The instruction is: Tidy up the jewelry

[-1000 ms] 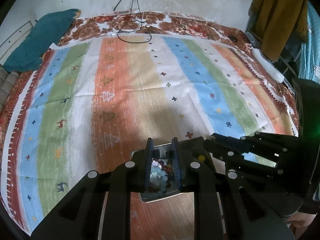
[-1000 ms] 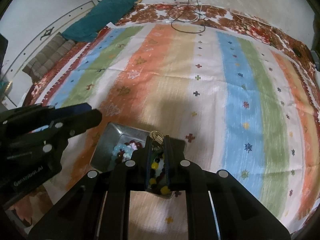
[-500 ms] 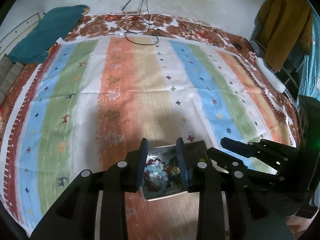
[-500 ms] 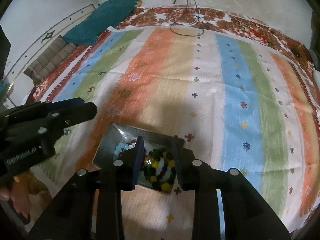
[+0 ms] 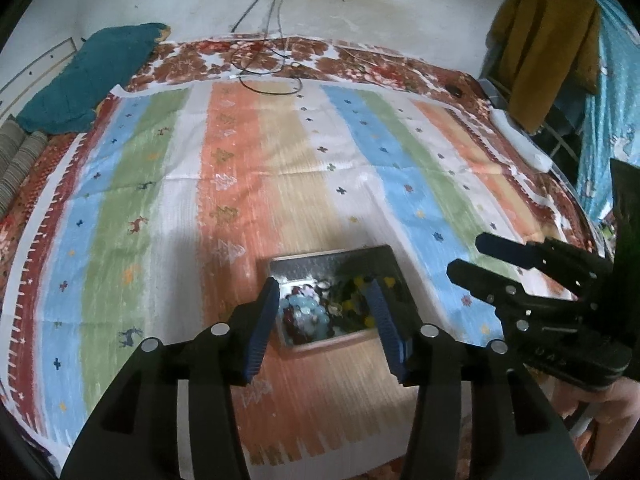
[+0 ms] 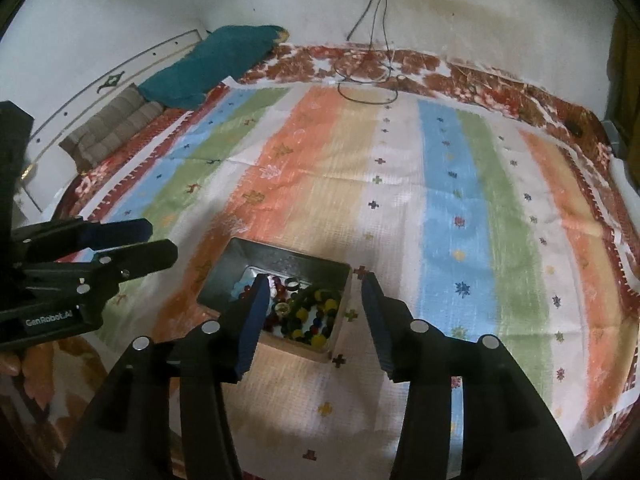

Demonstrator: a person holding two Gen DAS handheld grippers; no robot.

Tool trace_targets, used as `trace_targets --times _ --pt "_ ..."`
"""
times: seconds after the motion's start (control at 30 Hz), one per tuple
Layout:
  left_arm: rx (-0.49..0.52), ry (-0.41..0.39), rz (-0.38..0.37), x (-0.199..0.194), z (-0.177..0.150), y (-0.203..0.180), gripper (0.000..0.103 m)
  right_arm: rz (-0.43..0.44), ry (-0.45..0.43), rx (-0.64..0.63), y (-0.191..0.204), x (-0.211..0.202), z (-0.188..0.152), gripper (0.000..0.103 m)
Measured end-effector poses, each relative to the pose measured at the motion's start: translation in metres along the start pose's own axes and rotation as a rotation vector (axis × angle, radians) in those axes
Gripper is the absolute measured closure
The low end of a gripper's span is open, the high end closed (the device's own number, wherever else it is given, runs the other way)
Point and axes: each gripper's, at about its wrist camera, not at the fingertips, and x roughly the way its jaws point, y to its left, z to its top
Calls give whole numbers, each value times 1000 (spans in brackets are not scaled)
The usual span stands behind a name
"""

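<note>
Left wrist view: the left gripper [image 5: 325, 322] hangs over the shallow square metal tray [image 5: 328, 260] that lies on the striped, multicoloured bedspread [image 5: 240, 184]. Its jaws have just been opening and now stand released, nothing between them. Directly below, inside the tray, lies a pale blue bead bracelet [image 5: 308, 314] with dark red beads beside it. The right gripper [image 5: 464, 258] is to the right of the tray, jaws apart and empty.

Right wrist view: the right gripper [image 6: 316, 300] is over the near half of the same tray [image 6: 280, 258]; its jaws have also just been opening, nothing clasped. A yellow-and-dark bead string [image 6: 316, 318] and a silver ring [image 6: 291, 282] lie in the tray.

Judgement: all visible jewelry sits in the tray and none on the bedspread around it; the collecting looks done or nearly so.
</note>
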Motion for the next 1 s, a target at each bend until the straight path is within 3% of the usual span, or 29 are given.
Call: trace_targets --times 0.2,0.67,0.73,0.87,1.0 --pt "9 -27 -8 -15 -16 -2 46 25 -32 14 -4 -15 -9 39" --pt "25 -110 -9 -43 -42 -11 34 29 -94 15 4 -46 -28 24" --pt "25 -127 -2 -46 -43 -11 27 29 -104 18 4 -50 -31 19" --pt "47 -159 14 -53 -47 -15 22 34 -113 5 6 -54 -34 13" --pt "68 -195 39 -60 -52 -19 9 26 -154 -3 7 -63 -38 7"
